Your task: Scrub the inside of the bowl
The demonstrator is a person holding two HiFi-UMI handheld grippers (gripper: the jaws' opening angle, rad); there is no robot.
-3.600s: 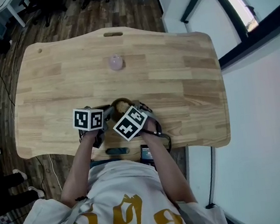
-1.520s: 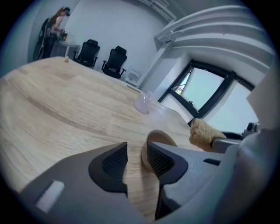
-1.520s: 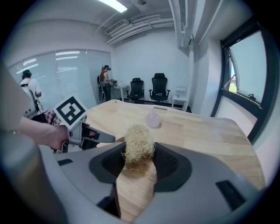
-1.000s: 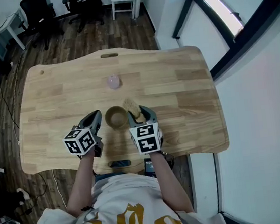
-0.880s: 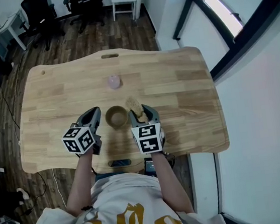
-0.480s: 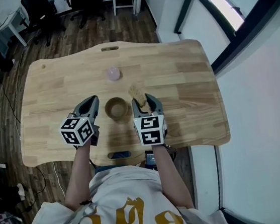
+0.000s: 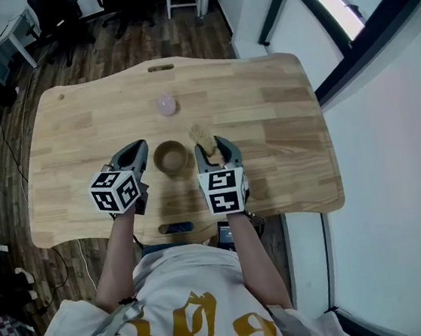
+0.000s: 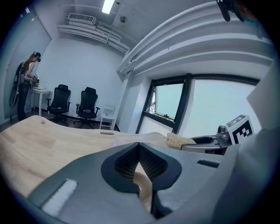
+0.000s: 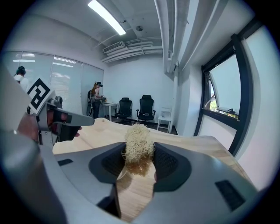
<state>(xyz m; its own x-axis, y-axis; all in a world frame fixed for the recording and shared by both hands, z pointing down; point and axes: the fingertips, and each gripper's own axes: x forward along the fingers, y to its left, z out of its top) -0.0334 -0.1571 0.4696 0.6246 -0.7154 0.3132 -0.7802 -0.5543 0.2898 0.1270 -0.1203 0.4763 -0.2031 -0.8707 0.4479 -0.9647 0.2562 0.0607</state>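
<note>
Gripping scrubber in right tool, just right of bowl on desk. Left tool pinched closed, empty, just left of it. Probably a short swing leftward, then down inside.

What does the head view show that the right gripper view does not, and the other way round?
Only the head view: the pink round object at mid-table and the person's shirt. Only the right gripper view: the right gripper with its jaws pressed on the sides of the scrubber, and the ceiling light. Both: the scrubber, the left gripper and the wooden table.
</note>
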